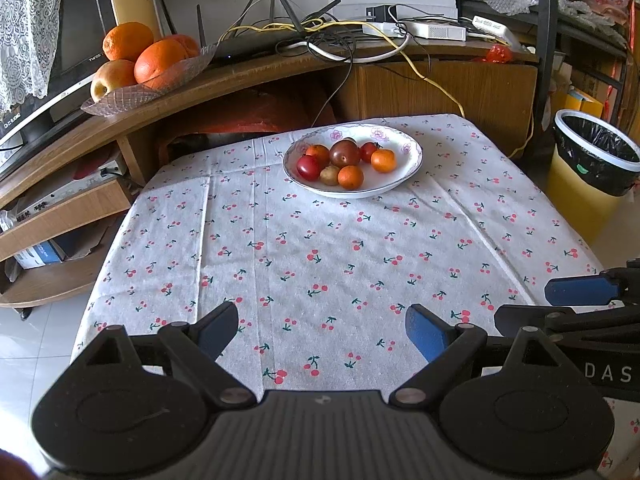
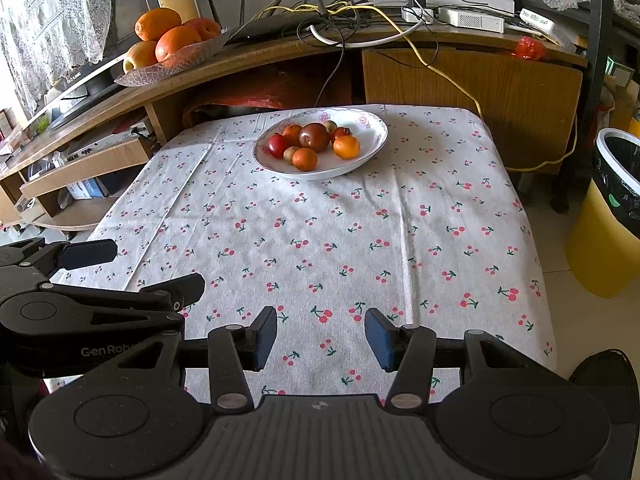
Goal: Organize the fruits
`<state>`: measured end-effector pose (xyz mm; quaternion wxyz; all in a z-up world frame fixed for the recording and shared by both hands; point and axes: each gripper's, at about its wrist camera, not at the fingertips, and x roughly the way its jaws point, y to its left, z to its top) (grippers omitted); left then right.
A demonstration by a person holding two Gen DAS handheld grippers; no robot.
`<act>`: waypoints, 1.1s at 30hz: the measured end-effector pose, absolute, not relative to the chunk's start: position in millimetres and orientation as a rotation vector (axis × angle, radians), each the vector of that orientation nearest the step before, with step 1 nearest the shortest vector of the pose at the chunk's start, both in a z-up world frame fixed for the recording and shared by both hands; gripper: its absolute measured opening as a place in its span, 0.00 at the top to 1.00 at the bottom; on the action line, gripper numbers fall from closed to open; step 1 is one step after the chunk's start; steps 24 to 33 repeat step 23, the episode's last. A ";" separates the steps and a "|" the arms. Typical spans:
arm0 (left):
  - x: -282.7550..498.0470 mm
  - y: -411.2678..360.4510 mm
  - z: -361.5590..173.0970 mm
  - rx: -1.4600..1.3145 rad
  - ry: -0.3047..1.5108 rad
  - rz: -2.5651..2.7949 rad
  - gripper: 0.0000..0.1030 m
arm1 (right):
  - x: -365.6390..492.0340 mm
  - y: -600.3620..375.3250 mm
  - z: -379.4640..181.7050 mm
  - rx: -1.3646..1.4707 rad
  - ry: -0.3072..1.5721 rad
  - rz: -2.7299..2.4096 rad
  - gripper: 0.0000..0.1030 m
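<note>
Already piled in the plate (image 1: 408,152), the fruits (image 1: 345,153) sit far across the surface while both my fingers (image 1: 424,336) hang released, empty.

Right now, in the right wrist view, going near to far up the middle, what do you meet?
right gripper → cherry-print tablecloth → plate of fruit → wooden shelf → tangled cables

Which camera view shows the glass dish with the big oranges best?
The left wrist view shows the glass dish best: it appears larger there, with its patterned rim and the fruit clearly visible. The right wrist view shows the same dish smaller and farther toward the upper left, though still unobstructed.
</note>
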<state>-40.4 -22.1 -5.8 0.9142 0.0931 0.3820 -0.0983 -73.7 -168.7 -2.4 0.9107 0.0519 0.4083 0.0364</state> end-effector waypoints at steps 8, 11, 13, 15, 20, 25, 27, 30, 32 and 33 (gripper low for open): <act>-40.3 -22.8 -5.2 0.192 0.786 -0.202 0.05 | -73.7 -168.7 -2.5 0.108 0.842 0.075 0.55; -40.5 -22.3 -6.0 0.193 0.785 -0.201 0.05 | -73.7 -168.7 -2.6 0.107 0.842 0.075 0.55; -40.7 -21.4 -6.4 0.194 0.784 -0.201 0.05 | -73.6 -168.7 -2.6 0.108 0.842 0.075 0.55; -40.7 -21.9 -6.1 0.195 0.784 -0.201 0.05 | -73.6 -168.6 -2.6 0.107 0.842 0.075 0.55; -42.0 -23.0 -5.6 0.205 0.771 -0.196 0.05 | -73.6 -168.5 -2.5 0.107 0.842 0.075 0.55; -42.6 -23.1 -3.6 0.209 0.759 -0.193 0.05 | -74.7 -168.9 -2.9 0.110 0.837 0.076 0.54; -42.6 -23.1 -3.6 0.209 0.759 -0.193 0.05 | -74.7 -168.9 -2.9 0.110 0.837 0.076 0.54; -42.6 -23.1 -3.6 0.209 0.759 -0.193 0.05 | -74.7 -168.9 -2.9 0.110 0.837 0.076 0.54; -42.6 -23.1 -3.6 0.209 0.759 -0.193 0.05 | -74.7 -168.9 -2.9 0.110 0.837 0.076 0.54; -42.6 -23.1 -3.6 0.209 0.759 -0.193 0.05 | -74.7 -168.9 -2.9 0.110 0.837 0.076 0.54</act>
